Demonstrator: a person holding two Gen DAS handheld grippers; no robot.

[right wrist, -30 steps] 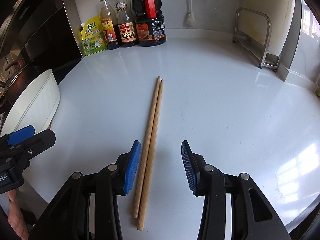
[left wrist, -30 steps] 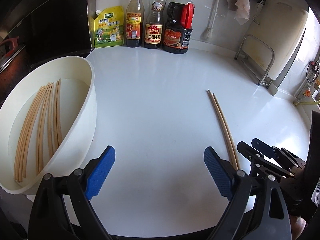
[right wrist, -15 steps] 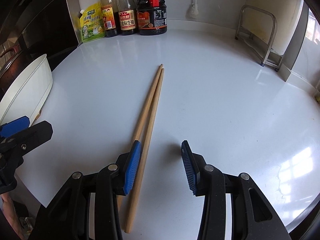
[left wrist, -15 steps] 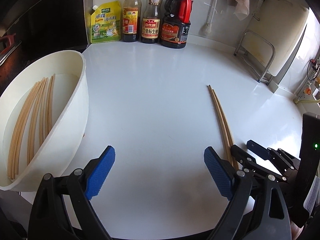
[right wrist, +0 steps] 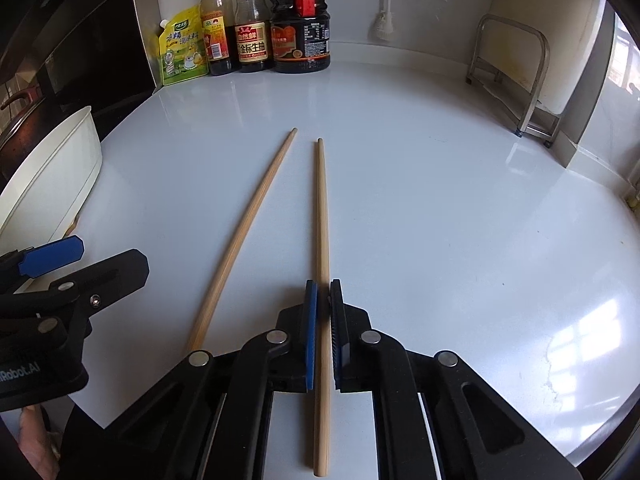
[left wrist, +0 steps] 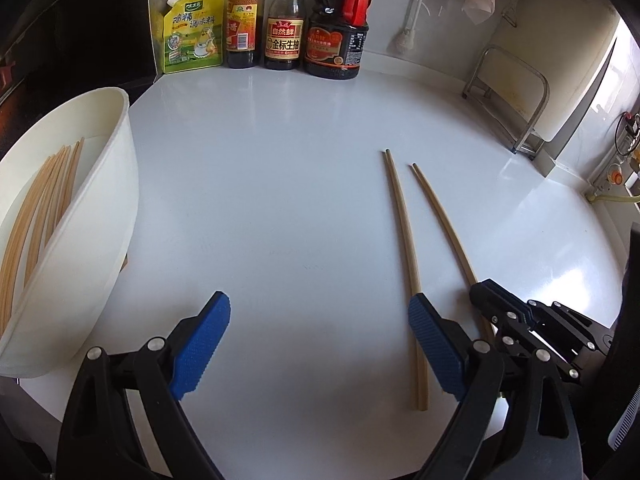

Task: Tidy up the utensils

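Two long wooden chopsticks lie on the white counter. My right gripper (right wrist: 322, 289) is shut on the right chopstick (right wrist: 321, 208), gripping it near its near end. The left chopstick (right wrist: 248, 224) lies free beside it, angled away. In the left wrist view the held chopstick (left wrist: 442, 216) runs into my right gripper (left wrist: 486, 294), and the free chopstick (left wrist: 404, 240) lies just left of it. My left gripper (left wrist: 320, 322) is open and empty above the counter. A white bowl (left wrist: 100, 216) at the left holds several chopsticks (left wrist: 44, 204).
Sauce bottles (left wrist: 334, 28) and a yellow-green pouch (left wrist: 192, 32) stand at the back wall. A metal rack (left wrist: 508, 96) stands at the back right. The bowl's wall also shows in the right wrist view (right wrist: 52, 184).
My right gripper has closed on the right chopstick, and the two chopsticks have spread apart. The left gripper stayed open and shifted a little forward.
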